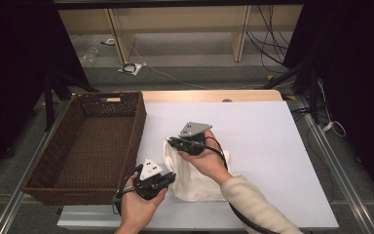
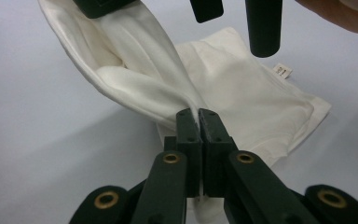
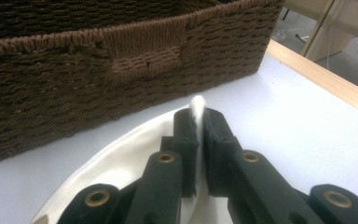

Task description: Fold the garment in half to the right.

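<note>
The left gripper [image 2: 199,115] has its jaws pressed together on a fold of the white cloth [image 2: 233,88], which rises in a gathered ridge from the pinch toward the right gripper [image 2: 205,7] farther off. The right gripper [image 3: 198,114] is likewise clamped on the cloth [image 3: 121,163], a small tuft of fabric poking out above its closed jaws.

In the high view the left gripper [image 1: 168,178] sits near the table's near edge, just beside the basket's near right corner, and the right gripper [image 1: 173,142] is held farther in. The cloth [image 1: 197,183] lies between them, partly flat on the white table [image 1: 272,146]. The brown woven basket [image 1: 44,180] stands along the table's left edge.
</note>
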`<state>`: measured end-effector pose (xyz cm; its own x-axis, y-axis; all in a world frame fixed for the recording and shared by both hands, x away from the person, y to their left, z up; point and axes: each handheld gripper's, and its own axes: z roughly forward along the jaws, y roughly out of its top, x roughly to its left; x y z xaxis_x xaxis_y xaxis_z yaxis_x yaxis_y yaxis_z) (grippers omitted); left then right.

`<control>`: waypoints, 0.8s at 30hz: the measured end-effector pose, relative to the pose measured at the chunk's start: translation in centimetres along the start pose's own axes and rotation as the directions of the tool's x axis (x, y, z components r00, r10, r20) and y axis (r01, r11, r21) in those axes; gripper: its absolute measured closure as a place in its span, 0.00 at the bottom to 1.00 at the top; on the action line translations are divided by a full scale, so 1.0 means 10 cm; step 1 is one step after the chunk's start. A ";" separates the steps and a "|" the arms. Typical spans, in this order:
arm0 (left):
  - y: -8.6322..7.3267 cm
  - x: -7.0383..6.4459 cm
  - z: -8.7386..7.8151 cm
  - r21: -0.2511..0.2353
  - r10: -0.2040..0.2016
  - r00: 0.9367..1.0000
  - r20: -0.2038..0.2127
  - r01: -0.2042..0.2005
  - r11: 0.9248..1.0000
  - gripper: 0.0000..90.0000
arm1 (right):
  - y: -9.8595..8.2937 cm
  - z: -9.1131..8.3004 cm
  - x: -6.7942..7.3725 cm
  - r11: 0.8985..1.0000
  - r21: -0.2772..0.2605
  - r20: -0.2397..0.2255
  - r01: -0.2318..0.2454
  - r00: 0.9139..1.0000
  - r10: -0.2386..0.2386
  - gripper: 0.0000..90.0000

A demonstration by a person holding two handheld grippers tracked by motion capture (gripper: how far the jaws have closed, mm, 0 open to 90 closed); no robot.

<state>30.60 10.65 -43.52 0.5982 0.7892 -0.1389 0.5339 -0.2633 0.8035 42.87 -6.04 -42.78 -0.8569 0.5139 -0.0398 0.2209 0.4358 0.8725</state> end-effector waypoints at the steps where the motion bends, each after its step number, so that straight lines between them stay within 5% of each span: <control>1: 0.00 0.00 0.00 0.000 0.001 1.000 0.000 -0.001 1.000 0.97 | 0.00 -0.01 0.00 1.000 0.000 0.000 -0.002 1.000 0.002 0.95; 24: 0.07 -0.07 0.09 -0.016 0.010 1.000 0.025 -0.009 1.000 0.97 | -0.04 -0.11 -0.08 1.000 -0.010 0.021 -0.016 1.000 0.016 0.95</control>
<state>31.12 9.37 -43.37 0.6181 0.7726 -0.1454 0.5186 -0.2617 0.8140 42.93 -7.40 -42.58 -0.8431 0.5366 -0.0360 0.2299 0.4202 0.8778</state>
